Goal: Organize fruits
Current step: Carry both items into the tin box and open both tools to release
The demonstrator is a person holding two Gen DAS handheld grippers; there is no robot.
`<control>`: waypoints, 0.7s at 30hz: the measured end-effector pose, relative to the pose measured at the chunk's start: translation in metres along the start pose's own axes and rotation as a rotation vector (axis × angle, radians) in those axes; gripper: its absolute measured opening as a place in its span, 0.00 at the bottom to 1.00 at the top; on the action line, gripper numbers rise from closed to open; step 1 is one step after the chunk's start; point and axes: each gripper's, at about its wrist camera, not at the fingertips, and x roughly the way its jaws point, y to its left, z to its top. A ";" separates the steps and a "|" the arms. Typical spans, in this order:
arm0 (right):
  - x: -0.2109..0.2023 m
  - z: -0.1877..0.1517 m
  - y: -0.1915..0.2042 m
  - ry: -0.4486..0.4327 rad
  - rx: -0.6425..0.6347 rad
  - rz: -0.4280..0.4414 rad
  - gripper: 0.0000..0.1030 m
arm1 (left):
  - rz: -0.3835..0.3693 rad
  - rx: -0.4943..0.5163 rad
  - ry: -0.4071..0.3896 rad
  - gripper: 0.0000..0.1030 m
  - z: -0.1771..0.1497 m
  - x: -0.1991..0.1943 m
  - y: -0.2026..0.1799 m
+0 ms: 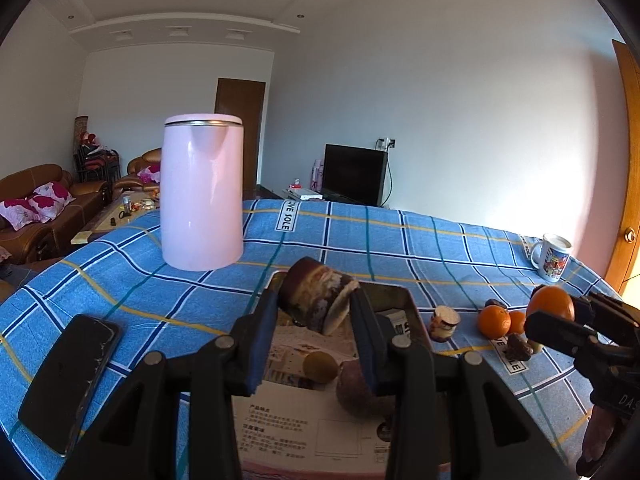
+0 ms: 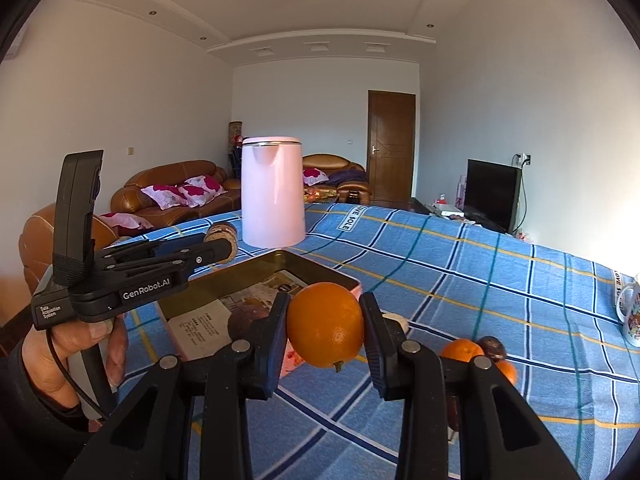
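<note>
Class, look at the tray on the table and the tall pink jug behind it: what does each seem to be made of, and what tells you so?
Tray: probably thin metal, a tin; its brassy inner walls shine and the rim is rolled. Pink jug: seemingly smooth glossy plastic, with soft highlights and a silvery, likely metal, band under the lid.

A blue checked tablecloth (image 1: 360, 240) carried a pink kettle (image 1: 202, 196) at ten o'clock, a phone (image 1: 68, 380), a tin tray (image 1: 404, 296), a mug (image 1: 554, 258) and, at three o'clock, perhaps three oranges (image 1: 495, 321).
</note>
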 end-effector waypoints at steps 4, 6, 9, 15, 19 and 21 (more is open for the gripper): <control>0.022 0.009 0.027 0.037 -0.043 0.056 0.36 | 0.004 -0.029 0.038 0.38 -0.003 0.008 0.013; 0.036 0.010 0.042 0.064 -0.070 0.077 0.36 | 0.003 -0.032 0.052 0.38 -0.006 0.011 0.017; 0.055 0.008 0.059 0.113 -0.107 0.098 0.36 | 0.000 -0.041 0.061 0.38 -0.007 0.011 0.023; 0.086 0.003 0.074 0.208 -0.132 0.114 0.36 | 0.014 -0.055 0.074 0.38 -0.009 0.014 0.033; 0.099 0.003 0.076 0.265 -0.138 0.121 0.36 | 0.014 -0.049 0.090 0.38 -0.010 0.018 0.031; 0.101 0.004 0.077 0.273 -0.144 0.121 0.36 | 0.016 -0.049 0.093 0.38 -0.010 0.019 0.031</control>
